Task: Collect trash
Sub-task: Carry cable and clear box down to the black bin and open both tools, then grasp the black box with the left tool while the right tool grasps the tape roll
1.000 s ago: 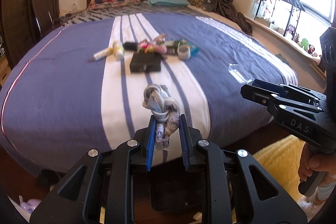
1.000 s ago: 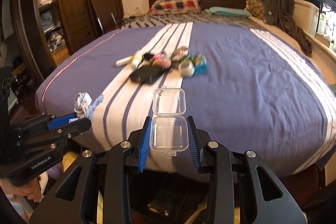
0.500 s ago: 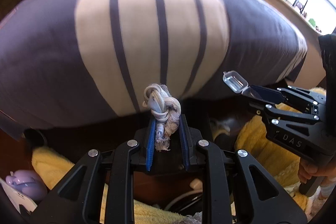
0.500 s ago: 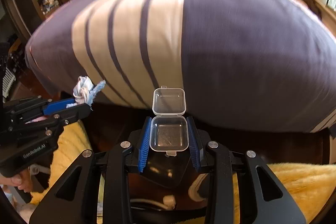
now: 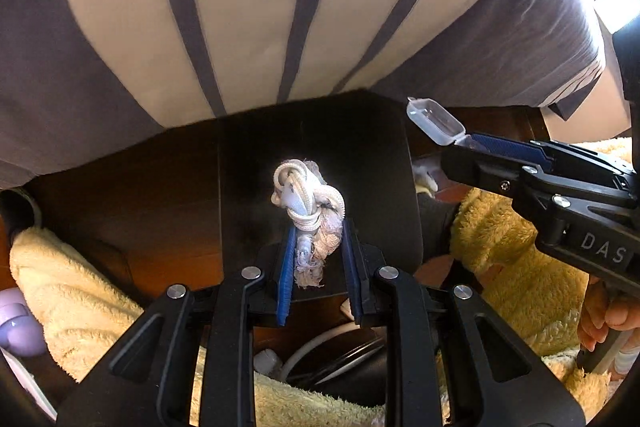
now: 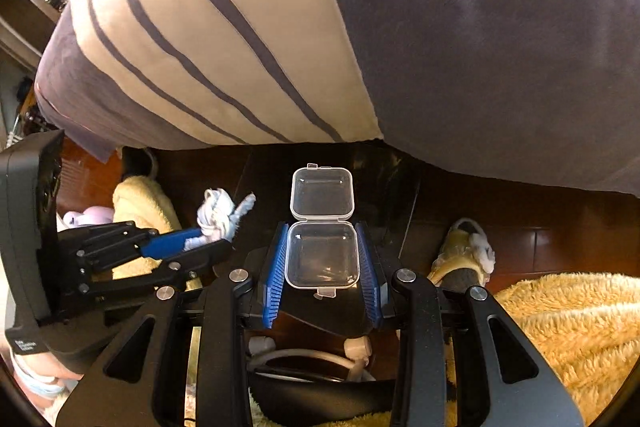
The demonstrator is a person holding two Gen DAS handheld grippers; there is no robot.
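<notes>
Your left gripper (image 5: 318, 247) is clenched on one knotted bundle of white cord and frayed cloth (image 5: 308, 205); its two blue pads (image 5: 286, 267) press the bundle's lower end from either side, and the knot stands upright above the fingertips. In the right wrist view the same gripper (image 6: 208, 245) enters from the left edge with the bundle (image 6: 218, 213) projecting past its tips.

Your right gripper (image 6: 322, 259) is clenched on one clear plastic hinged box (image 6: 322, 227). The base sits between two blue pads (image 6: 276, 271); the lid stands open beyond the fingertips. The box appears empty. In the left wrist view, this gripper (image 5: 466, 143) reaches in from the right edge, and only the box's lid (image 5: 434, 121) clears its tips.

Both grippers hang side by side, near one another but apart, below the foot edge of the bed. One striped bedspread (image 5: 248, 7), purple with cream bands, drapes over that edge. One dark square-cornered container (image 5: 360, 147) stands on the floor beneath the bundle; whether it is a bin cannot be told. Yellow fleece (image 5: 512, 259) lies on the floor at both sides. One slipper (image 6: 466, 255) sits beside the fleece on the right. One pale purple object (image 5: 16, 323) shows at the left edge, unidentifiable. One hand (image 5: 604, 319) grips the right handle.
</notes>
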